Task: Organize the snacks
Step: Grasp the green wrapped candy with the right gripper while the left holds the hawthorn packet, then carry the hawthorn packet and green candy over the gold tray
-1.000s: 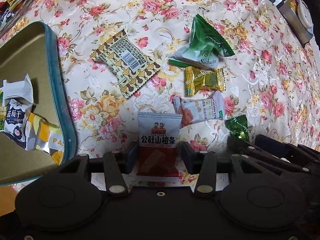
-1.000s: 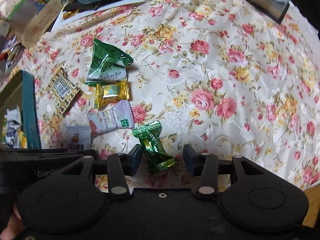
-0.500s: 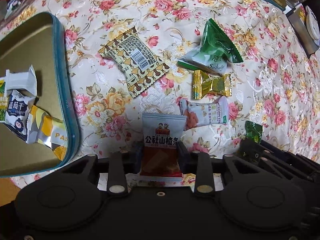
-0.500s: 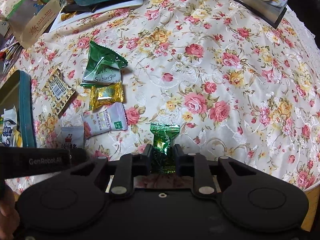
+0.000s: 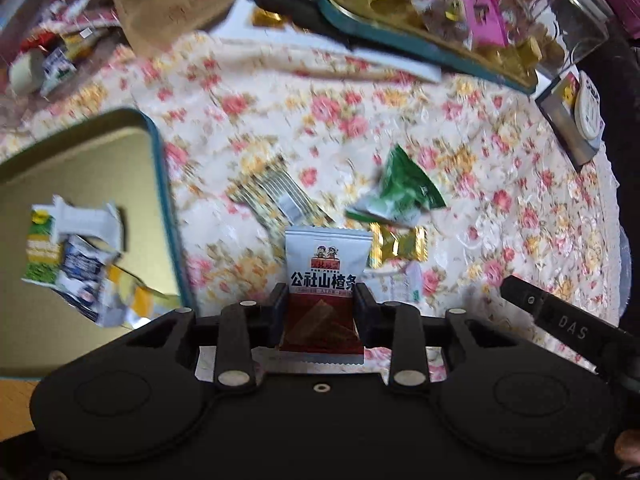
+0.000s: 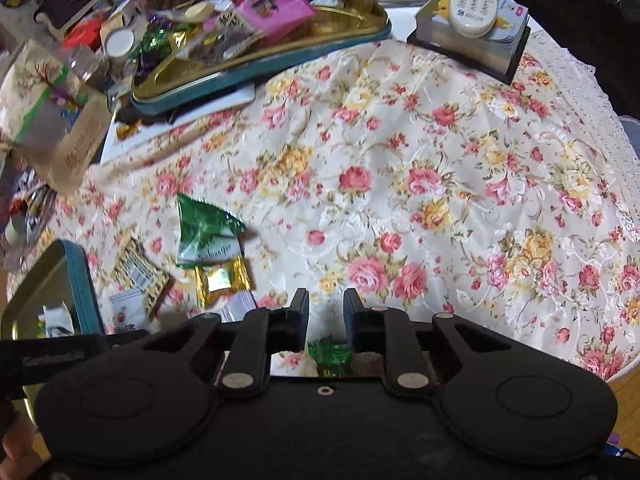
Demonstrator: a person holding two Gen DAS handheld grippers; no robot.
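snack packets (image 5: 76, 264) in the tin (image 5: 80, 152) at left (loose packets (image 5: 396, 196) on the cloth (image 6: 400, 160) to its right)

A home: floral tablecloth (image 6: 400, 168), remote control (image 6: 474, 4) (resting on a book), cluttered snack tray (image 6: 256, 68).

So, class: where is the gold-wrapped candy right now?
The gold-wrapped candy lies on the floral cloth, just below the green packet; in the left wrist view it sits right of the held white-and-red packet.

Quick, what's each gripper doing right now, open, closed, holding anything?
Left gripper: closed on the white and red hawthorn snack packet.
Right gripper: closed on the green candy, gripped far back between the fingers.
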